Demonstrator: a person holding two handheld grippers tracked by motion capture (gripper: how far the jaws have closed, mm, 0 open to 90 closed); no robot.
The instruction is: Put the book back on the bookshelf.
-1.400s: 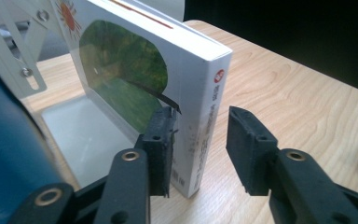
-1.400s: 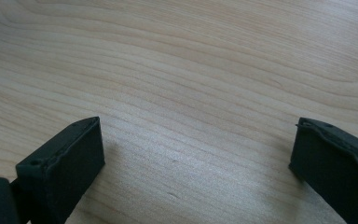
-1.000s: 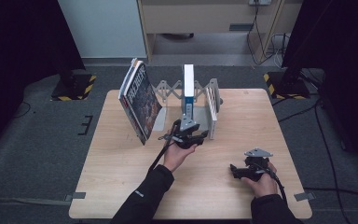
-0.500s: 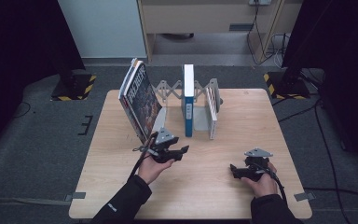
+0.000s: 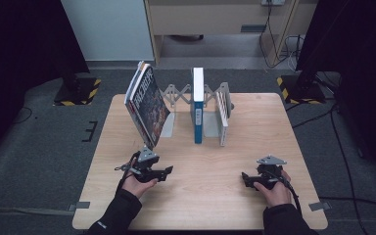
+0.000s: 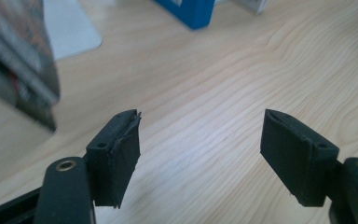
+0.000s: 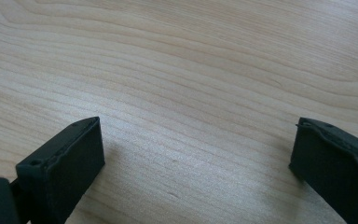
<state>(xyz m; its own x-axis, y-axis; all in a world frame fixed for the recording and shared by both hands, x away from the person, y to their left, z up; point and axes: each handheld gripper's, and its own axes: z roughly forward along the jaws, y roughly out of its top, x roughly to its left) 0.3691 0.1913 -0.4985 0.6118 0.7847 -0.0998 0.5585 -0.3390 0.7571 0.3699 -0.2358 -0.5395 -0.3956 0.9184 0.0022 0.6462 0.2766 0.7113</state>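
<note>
The blue book point(image 5: 198, 105) stands upright on its bottom edge in the expanding metal rack point(image 5: 183, 93), its spine turned toward the person and its long axis vertical. Its covers run away from the person across the surface point(image 5: 210, 161). It sits ahead of the left gripper point(image 5: 162, 172) and off to that gripper's right, well apart from it. In the left gripper view its lower corner point(image 6: 189, 10) shows beyond the jaws, which stand wide apart over bare wood with nothing between them.

A magazine point(image 5: 146, 104) leans tilted just ahead of the left gripper, its lower edge near the gripper's grey plate; a white book point(image 5: 222, 116) stands just right of the blue one.

The right gripper point(image 5: 246, 179) rests low on the surface, jaws spread wide and empty, with the blue book far ahead and to its left.
</note>
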